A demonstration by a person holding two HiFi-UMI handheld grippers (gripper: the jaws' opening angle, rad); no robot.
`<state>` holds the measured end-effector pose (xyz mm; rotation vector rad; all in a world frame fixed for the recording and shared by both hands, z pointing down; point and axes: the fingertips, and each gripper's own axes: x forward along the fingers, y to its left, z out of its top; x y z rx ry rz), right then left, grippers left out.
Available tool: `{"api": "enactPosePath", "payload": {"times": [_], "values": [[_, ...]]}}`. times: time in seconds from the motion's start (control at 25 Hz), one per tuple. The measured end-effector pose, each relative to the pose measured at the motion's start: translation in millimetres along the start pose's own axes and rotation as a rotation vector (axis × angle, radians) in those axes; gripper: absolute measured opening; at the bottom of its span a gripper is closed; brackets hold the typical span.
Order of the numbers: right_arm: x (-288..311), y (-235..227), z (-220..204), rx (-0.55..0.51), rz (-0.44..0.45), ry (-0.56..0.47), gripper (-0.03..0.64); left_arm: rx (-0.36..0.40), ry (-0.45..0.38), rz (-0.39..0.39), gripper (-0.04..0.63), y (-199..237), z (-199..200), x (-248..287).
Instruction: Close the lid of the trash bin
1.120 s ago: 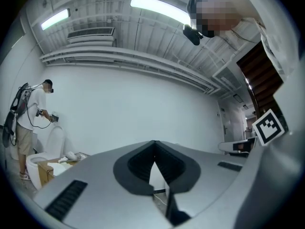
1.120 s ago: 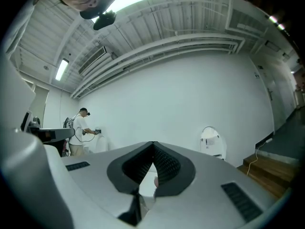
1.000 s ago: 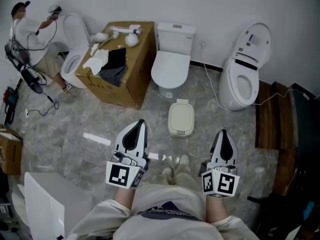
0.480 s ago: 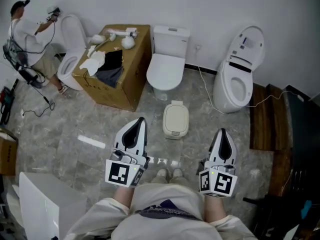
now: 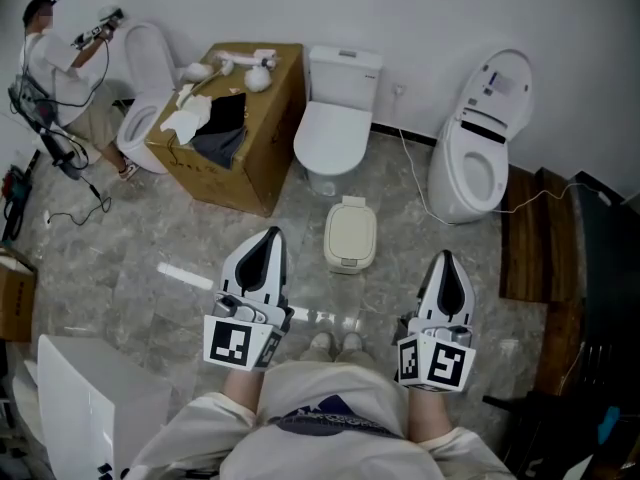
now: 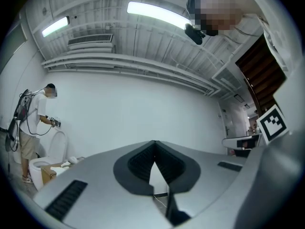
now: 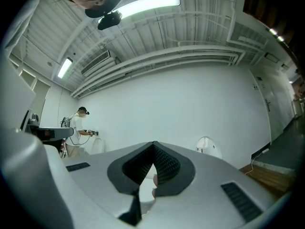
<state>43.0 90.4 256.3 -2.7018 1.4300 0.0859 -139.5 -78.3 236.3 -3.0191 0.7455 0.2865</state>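
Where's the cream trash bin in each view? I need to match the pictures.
Head view: trash bin on the floor at centre, in front of the middle toilet.
Left gripper view: not in it; the shut left tongs fill the bottom.
Right gripper view: not in it; the shut right tongs fill the bottom.
Shared landmark: the person at left.

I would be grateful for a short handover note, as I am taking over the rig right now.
Left gripper: jaws shut, empty, held in front of the body.
Right gripper: jaws shut, empty, held the same way.
Trash bin: on the floor just ahead, between the two grippers, in front of the middle toilet; neither gripper touches it.
Done: from above, the lid looks flat down on the bin.
Left: apparently nothing; check that the lid is fully seated, which the gripper views do not show.
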Motion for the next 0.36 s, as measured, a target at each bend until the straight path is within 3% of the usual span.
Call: {"api": "enactPosePath", "payload": {"times": [0.36], "values": [[0.8,-1.5,8.9,-0.046,0.017,-0.021,0.006,-0.004,0.008,0.003,-0.005,-3.0,1.3,3.2]]}}
